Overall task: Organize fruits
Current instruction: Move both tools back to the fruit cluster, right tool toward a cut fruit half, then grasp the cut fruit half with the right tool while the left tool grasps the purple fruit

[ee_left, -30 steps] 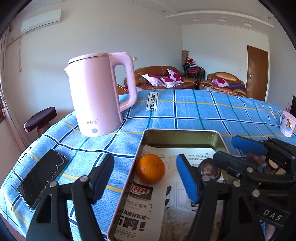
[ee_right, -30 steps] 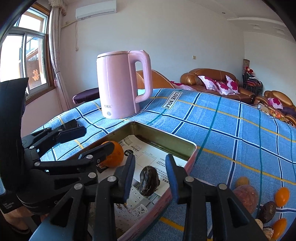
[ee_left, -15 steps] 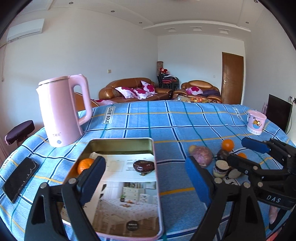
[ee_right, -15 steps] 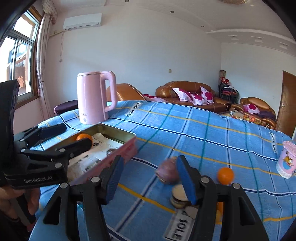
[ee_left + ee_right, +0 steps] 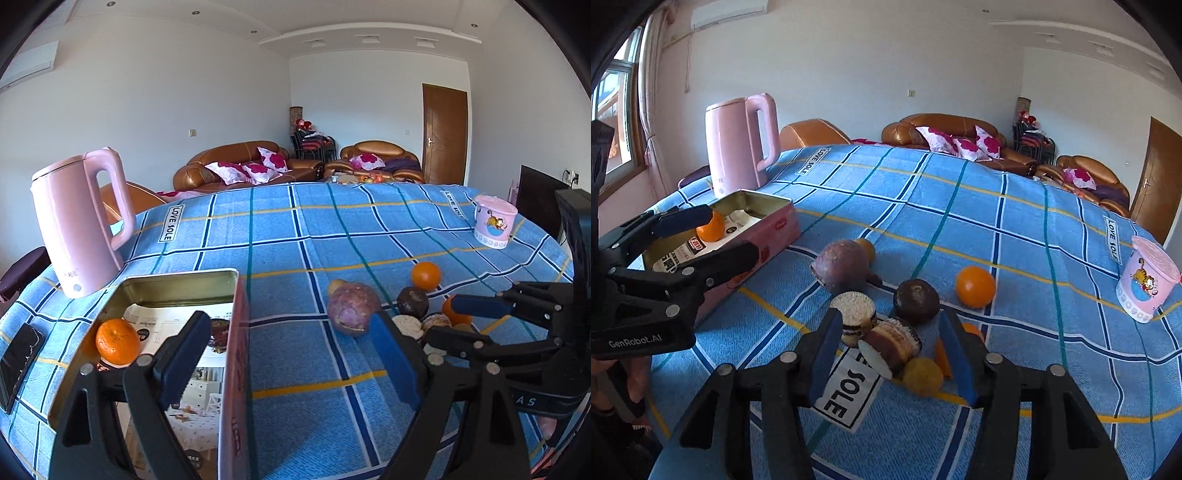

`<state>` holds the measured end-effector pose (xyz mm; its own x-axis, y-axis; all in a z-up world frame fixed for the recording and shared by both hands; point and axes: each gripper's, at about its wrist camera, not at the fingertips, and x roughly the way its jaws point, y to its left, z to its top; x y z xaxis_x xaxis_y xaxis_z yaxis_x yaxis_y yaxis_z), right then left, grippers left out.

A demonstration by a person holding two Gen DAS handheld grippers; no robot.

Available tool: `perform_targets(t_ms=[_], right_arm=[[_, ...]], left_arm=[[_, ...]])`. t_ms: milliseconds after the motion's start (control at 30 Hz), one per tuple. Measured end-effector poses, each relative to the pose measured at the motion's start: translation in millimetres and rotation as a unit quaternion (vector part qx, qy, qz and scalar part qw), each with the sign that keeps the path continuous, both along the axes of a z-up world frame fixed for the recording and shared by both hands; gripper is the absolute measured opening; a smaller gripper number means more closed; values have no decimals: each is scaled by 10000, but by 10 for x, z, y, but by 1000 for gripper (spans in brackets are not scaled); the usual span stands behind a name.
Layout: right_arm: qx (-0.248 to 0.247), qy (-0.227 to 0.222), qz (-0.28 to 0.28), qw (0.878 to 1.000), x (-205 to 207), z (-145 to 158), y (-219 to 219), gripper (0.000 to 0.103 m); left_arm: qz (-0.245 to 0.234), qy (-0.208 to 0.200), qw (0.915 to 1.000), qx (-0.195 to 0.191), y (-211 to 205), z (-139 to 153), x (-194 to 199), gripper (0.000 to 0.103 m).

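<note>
My left tongs (image 5: 291,354) hang spread over the near right edge of the tin (image 5: 236,332), which holds an orange (image 5: 117,341) and a dark fruit (image 5: 218,331) on the blue checked worktop (image 5: 295,236). My right tongs (image 5: 886,354) are spread too, low over the near end of the fruit pile: a cut brown fruit (image 5: 892,341) and a yellow one (image 5: 922,376) lie between their tips. Farther off sit a purple fruit (image 5: 840,266), a dark round one (image 5: 916,301) and a loose orange (image 5: 975,287); a pink kettle (image 5: 738,144) stands far left, a cup (image 5: 1148,284) right.
</note>
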<state>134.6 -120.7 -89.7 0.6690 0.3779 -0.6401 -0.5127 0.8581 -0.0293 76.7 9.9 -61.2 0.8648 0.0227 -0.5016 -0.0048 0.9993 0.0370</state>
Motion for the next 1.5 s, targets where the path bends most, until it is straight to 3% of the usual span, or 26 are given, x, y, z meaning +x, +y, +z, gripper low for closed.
perform_targets(t_ms=[100, 267, 600, 833, 1000, 1200, 1500], right_arm=[[-45, 275, 114, 9995, 65, -69, 29, 45], [-307, 322, 41, 9990, 120, -119, 27, 45], [-242, 454, -16, 9987, 182, -127, -10, 45], [-210, 275, -136, 9993, 162, -86, -41, 43], [73, -48, -472, 9988, 149, 19, -121, 43], [269, -290, -904, 9951, 213, 97, -149, 43], [230, -402, -1031, 9936, 228, 106, -147, 44]], left_arm=[[11, 48, 10000, -66, 36, -14, 26, 90], [-6, 68, 10000, -70, 39, -23, 36, 90], [-36, 111, 9999, -20, -11, -31, 81, 90], [-42, 125, 9999, -24, -33, -30, 144, 90], [-152, 191, 9997, -43, -121, -36, 244, 90], [-263, 525, 9982, -140, -200, -115, 498, 87], [-578, 1156, 9904, -480, -274, -263, 781, 75]])
